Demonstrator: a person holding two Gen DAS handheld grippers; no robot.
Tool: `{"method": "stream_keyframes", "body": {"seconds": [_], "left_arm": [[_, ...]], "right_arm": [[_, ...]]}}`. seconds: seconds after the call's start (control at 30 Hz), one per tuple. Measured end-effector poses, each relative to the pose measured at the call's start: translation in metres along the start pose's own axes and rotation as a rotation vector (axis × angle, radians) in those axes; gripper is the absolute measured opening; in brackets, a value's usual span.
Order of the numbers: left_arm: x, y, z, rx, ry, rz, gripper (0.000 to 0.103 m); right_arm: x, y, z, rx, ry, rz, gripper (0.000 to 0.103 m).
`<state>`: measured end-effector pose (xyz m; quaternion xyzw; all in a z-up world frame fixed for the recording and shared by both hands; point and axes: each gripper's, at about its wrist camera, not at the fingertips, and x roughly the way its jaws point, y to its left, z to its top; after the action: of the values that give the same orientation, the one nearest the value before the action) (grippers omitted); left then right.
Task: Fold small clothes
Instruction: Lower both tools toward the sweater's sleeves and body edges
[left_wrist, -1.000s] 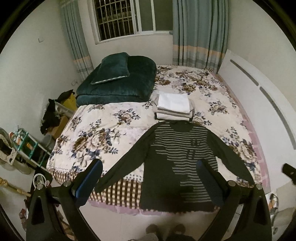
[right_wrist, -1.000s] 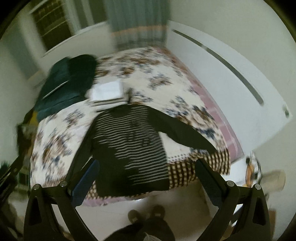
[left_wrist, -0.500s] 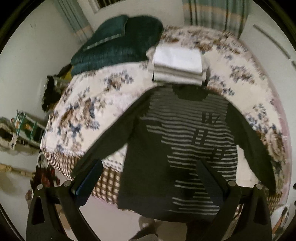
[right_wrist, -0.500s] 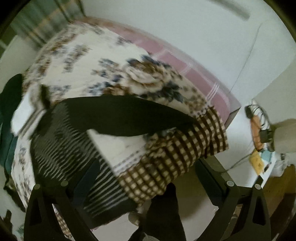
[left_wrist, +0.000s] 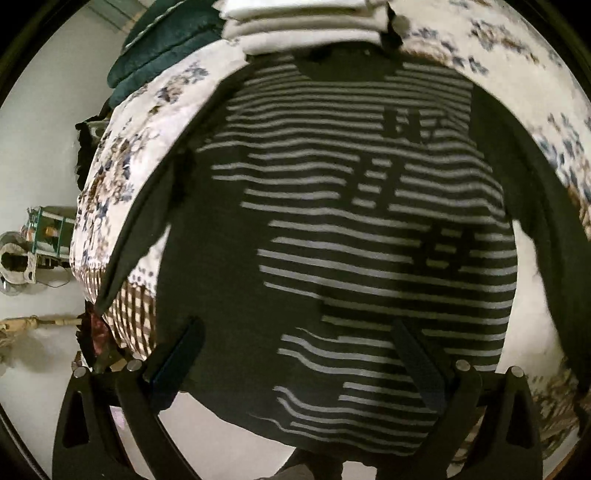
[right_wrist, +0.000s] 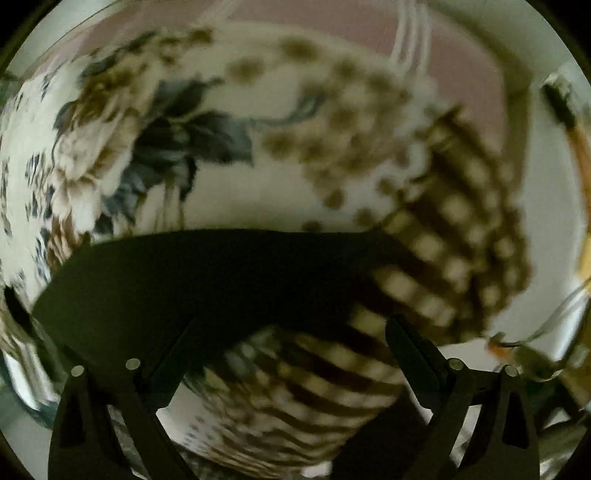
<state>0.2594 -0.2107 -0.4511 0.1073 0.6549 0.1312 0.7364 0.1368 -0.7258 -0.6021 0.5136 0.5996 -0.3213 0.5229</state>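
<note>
Knitted striped sweater (left_wrist: 332, 240) lies flat; its sleeve (right_wrist: 207, 280) looks blurred.

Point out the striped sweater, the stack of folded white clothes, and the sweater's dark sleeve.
striped sweater (left_wrist: 369, 236): left wrist view, on the chest stripes.
folded white clothes (left_wrist: 306, 27): left wrist view, on the stack's near edge.
dark sleeve (right_wrist: 207, 273): right wrist view, mid-sleeve.

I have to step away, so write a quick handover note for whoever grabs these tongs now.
Left tongs: open, empty, over the striped sweater near its hem.
Right tongs: open, empty, at the sweater's sleeve near the bed corner; view blurred.
Sweater lies flat, sleeves spread, on the floral bedspread.
Folded stack sits beyond the collar.
Left: every fold on this sweater.
</note>
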Motion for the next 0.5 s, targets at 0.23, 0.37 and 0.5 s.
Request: {"method": "stream_keyframes", "body": {"seconds": [0.23,0.37,0.5], "left_arm": [[0.007,-0.022,0.015,-0.003,-0.009,-0.003,0.103],[0.003,-0.012,0.024,-0.034,-0.046,-0.017,0.103],[0.004,0.011,0.029,-0.088,-0.082,-0.016,0.103]], "right_arm": [[-0.007,0.007,0.0,-0.03,-0.169,-0.045,0.011],[-0.039,0.025,-0.019,-0.137,-0.275,-0.06,0.011],[-0.09,0.079,-0.051,-0.328,-0.398,-0.043,0.01]]}}
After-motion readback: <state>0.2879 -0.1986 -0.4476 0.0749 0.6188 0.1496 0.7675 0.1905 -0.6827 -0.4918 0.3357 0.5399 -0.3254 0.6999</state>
